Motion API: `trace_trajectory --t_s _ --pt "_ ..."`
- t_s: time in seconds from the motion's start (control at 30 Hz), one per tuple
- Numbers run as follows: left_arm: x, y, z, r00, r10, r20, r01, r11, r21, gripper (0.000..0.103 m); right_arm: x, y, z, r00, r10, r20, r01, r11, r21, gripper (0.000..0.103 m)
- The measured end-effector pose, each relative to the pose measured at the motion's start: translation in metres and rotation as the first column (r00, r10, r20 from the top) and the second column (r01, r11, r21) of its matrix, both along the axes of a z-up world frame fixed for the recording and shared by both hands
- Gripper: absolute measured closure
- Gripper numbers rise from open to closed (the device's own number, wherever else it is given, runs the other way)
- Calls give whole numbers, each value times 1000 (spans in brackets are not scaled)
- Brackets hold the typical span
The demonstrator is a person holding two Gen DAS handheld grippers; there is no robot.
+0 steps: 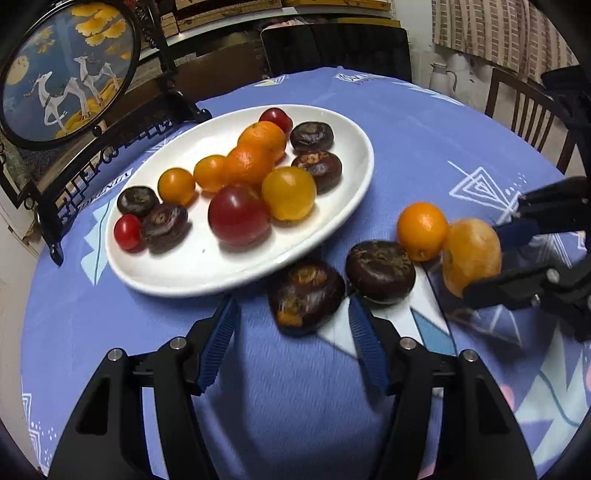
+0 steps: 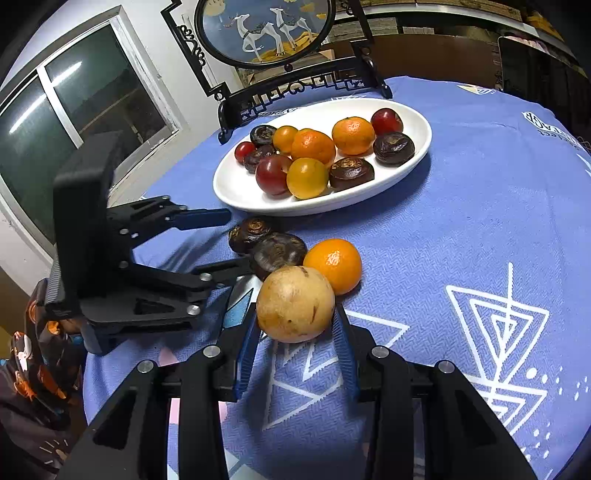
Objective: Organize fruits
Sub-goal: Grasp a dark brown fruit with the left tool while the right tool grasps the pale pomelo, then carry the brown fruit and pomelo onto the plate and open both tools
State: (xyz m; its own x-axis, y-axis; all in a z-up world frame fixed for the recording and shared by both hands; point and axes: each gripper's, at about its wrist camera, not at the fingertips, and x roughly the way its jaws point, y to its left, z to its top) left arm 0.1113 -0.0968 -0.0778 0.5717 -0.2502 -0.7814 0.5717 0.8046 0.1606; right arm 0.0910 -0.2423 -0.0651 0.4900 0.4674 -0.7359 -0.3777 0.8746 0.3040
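Note:
A white oval plate (image 1: 184, 273) (image 2: 236, 192) on the blue cloth holds mandarins, red and yellow tomatoes and dark water chestnuts. On the cloth in front of it lie two more water chestnuts (image 1: 306, 295) (image 1: 380, 271) and a mandarin (image 1: 423, 230) (image 2: 334, 264). My left gripper (image 1: 291, 301) (image 2: 238, 240) is half open. The nearer chestnut (image 2: 251, 232) sits between its fingertips, with a gap on the left side. My right gripper (image 2: 295, 314) (image 1: 484, 262) is shut on a round tan-yellow fruit (image 2: 295, 302) (image 1: 471, 254), just beside the mandarin.
A round deer picture on a black carved stand (image 1: 66, 70) (image 2: 264, 29) stands behind the plate. A wooden chair (image 1: 524, 110) is past the table's far right edge. A window (image 2: 74, 110) is at the left. A patterned sleeve (image 2: 33, 369) shows behind the left gripper.

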Motion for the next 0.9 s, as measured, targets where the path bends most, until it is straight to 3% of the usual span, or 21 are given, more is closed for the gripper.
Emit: trace_trajectory --t_s 0.1,0.17,0.2,0.4,0.53,0.67,0.9 --pt "11 1 -1 998 19 -62 -23 998 -52 45 0 -1 -1 1000 0 -1 0 1000 4 64" --pt "13 2 -2 997 17 -74 -23 997 -75 52 0 -2 -2 1000 -1 0 1 1000 5 64" --pt "13 1 -2 996 11 -83 -18 996 -88 61 0 -2 -2 1000 -2 0 2 1000 3 64" --pt "-9 2 5 995 28 -92 -37 995 -91 62 -7 -3 -1 1000 -7 1 7 1000 0 64" --pt "-33 15 26 999 30 -37 -34 993 -110 62 -15 1 7 1000 6 20 -6 1000 -9 64" --pt "-37 32 71 989 131 67 -118 980 -161 62 -18 6 31 996 13 87 -13 1000 -3 64" --pt "-13 43 129 914 352 202 -300 921 -248 62 -12 11 100 961 -15 277 7 999 32 64"
